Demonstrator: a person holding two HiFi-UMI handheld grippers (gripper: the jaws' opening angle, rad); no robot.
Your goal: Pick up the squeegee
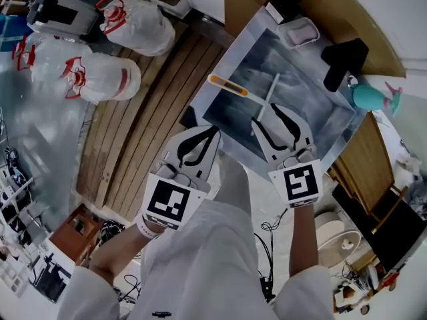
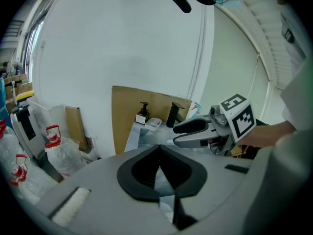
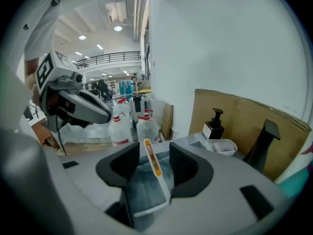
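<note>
As I look down, the grey glossy sheet [image 1: 313, 112] fills most of the space ahead of me, and brown cardboard [image 3: 244, 116] stands along its far side. Off to my left, clear plastic jugs [image 1: 100, 75] with red caps sit beside wooden slats [image 1: 153, 112].

My left hand-held gripper [image 1: 213, 132] hangs at the sheet's near edge. Its jaws are brought together at the tips and nothing is caught between them. My right hand-held gripper [image 1: 265, 114] is over the sheet with its jaws spread wide and has hold of nothing.

The squeegee [image 1: 229, 86] lies flat on the sheet just in front of that right hand-held gripper. It is white, with an orange strip set into its handle. The blade end lies nearest me and the handle points away toward the jugs. In the right gripper view the handle runs up the gap between the two black pads [image 3: 120, 168], and neither pad presses on it.

Along the sheet's far side stand a black tap-shaped piece [image 1: 343, 62], a teal spray bottle [image 1: 370, 97], a small soap dish [image 1: 298, 32] and a black pump bottle [image 1: 283, 5].
</note>
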